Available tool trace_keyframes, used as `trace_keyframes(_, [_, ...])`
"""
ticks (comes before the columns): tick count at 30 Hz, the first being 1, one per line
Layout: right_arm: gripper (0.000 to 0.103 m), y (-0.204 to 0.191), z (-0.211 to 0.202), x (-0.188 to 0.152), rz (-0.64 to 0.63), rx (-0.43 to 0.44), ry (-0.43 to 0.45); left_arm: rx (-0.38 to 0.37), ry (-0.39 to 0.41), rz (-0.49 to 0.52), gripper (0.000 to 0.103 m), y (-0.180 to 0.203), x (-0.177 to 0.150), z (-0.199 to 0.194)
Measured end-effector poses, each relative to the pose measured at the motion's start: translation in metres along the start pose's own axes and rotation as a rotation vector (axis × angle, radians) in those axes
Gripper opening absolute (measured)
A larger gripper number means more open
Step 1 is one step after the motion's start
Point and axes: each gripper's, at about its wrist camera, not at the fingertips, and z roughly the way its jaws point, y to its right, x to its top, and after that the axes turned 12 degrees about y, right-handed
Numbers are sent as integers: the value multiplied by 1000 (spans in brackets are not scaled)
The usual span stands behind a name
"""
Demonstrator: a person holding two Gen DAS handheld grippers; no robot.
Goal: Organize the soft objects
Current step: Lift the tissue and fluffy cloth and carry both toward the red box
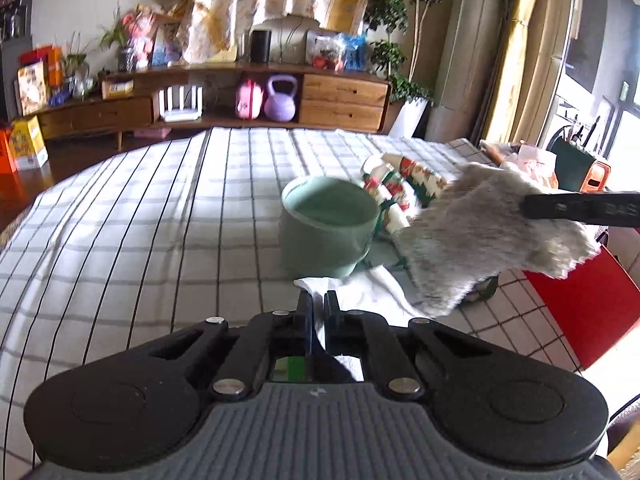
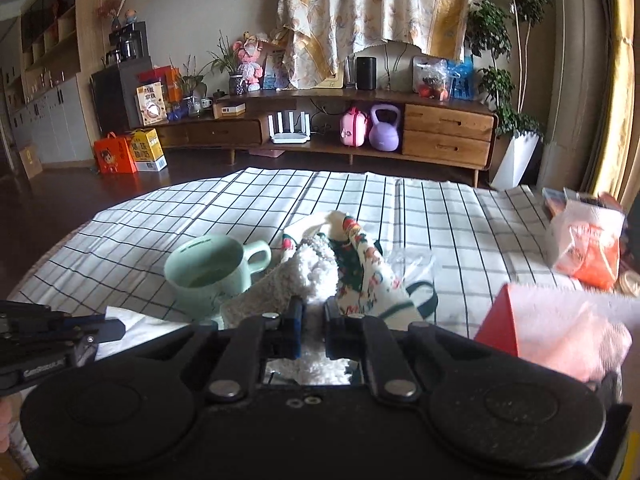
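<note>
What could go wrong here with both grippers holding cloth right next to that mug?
1. The fluffy grey-white towel in the right gripper hangs beside the pale green ceramic mug; swinging it could tip the mug.
2. The left gripper pinches only a corner of the thin white cloth, which may slip out.

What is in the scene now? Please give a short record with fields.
surface: table with checked cloth
left gripper: jaws shut on white cloth
right gripper: jaws shut on fluffy towel
mug: green, upright, beside the towel
flowered cloth: crumpled, behind the towel
</note>
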Motion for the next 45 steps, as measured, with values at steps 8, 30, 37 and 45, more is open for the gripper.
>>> trace_keyframes(8, [9, 6, -36, -16, 112, -1, 14, -8, -87, -66, 7, -24, -15, 2])
trace_keyframes(30, [9, 9, -43, -32, 178, -8, -1, -201, -103, 269, 89, 12, -23, 22])
trace_keyframes(37, [9, 9, -42, -34, 179, -12, -7, -157, 10, 313, 89, 22, -23, 13])
trace_keyframes(45, [9, 8, -42, -37, 183, -5, -13, -138, 6, 362, 46, 36, -25, 20])
